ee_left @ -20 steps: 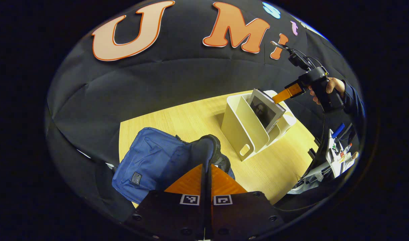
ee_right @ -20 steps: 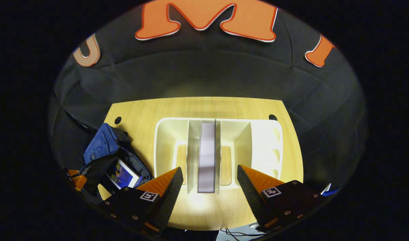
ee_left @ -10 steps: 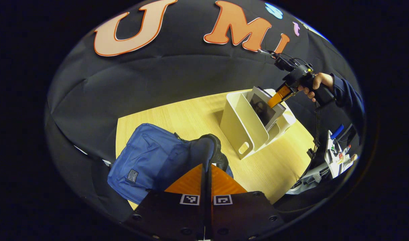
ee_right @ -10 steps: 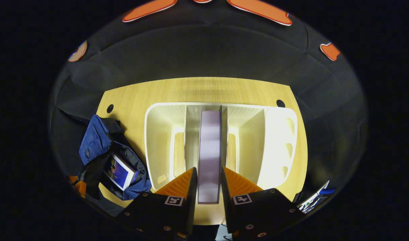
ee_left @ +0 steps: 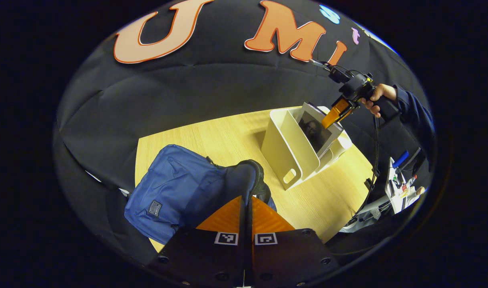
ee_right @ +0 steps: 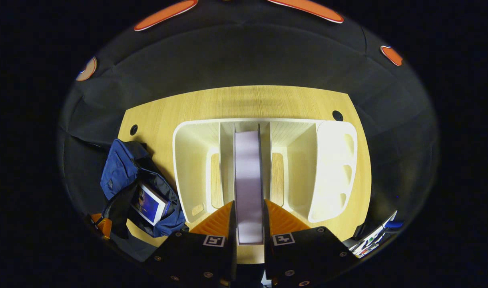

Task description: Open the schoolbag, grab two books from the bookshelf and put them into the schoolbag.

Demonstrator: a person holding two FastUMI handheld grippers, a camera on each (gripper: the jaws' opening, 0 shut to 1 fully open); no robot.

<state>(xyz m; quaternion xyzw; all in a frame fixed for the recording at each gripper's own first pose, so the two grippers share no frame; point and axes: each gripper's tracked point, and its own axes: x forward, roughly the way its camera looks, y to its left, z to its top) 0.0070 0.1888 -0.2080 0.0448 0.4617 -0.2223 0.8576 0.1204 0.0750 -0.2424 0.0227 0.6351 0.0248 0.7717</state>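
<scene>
White bookshelf (ee_right: pixel 188 168), book (ee_right: pixel 247 180) lower half hidden

The book (ee_right: pixel 248 180) shows edge-on, its lower part hidden inside the bookshelf (ee_right: pixel 331 168).

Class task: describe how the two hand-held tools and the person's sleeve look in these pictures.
Each tool, left and right, has a dark bolted body bearing two square black-and-white markers and ridged wedge-shaped fingers. The right one has a dark handle and trailing black cable. The sleeve is dark blue.
</scene>
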